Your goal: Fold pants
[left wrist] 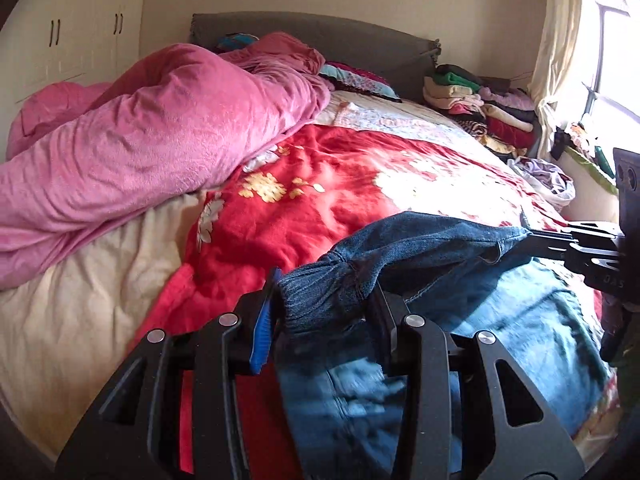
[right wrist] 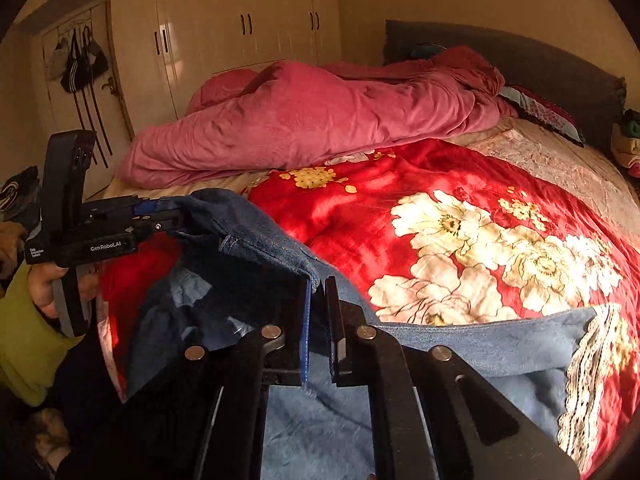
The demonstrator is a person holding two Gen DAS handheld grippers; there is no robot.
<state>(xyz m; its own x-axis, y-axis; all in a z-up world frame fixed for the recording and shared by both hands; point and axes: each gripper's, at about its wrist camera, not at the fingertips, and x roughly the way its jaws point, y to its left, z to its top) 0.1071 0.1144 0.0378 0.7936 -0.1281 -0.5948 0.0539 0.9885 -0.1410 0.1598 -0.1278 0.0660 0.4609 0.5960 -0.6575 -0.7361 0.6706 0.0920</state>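
Blue denim pants (left wrist: 420,248) lie at the near end of the bed, over the red flowered blanket (left wrist: 320,192). My left gripper (left wrist: 324,296) is shut on the bunched elastic waistband and lifts it. My right gripper (right wrist: 318,284) is shut on another edge of the pants (right wrist: 260,236), which stretch between both grippers above the bed. The right gripper also shows in the left wrist view (left wrist: 560,246), the left gripper in the right wrist view (right wrist: 156,210). A leg with a lace cuff (right wrist: 592,344) lies flat on the blanket.
A pink duvet (left wrist: 140,148) is heaped along the far left of the bed. Folded clothes (left wrist: 480,108) are stacked by the grey headboard (left wrist: 360,36). A window and curtain (left wrist: 560,40) are at right. Wardrobes (right wrist: 240,20) stand behind.
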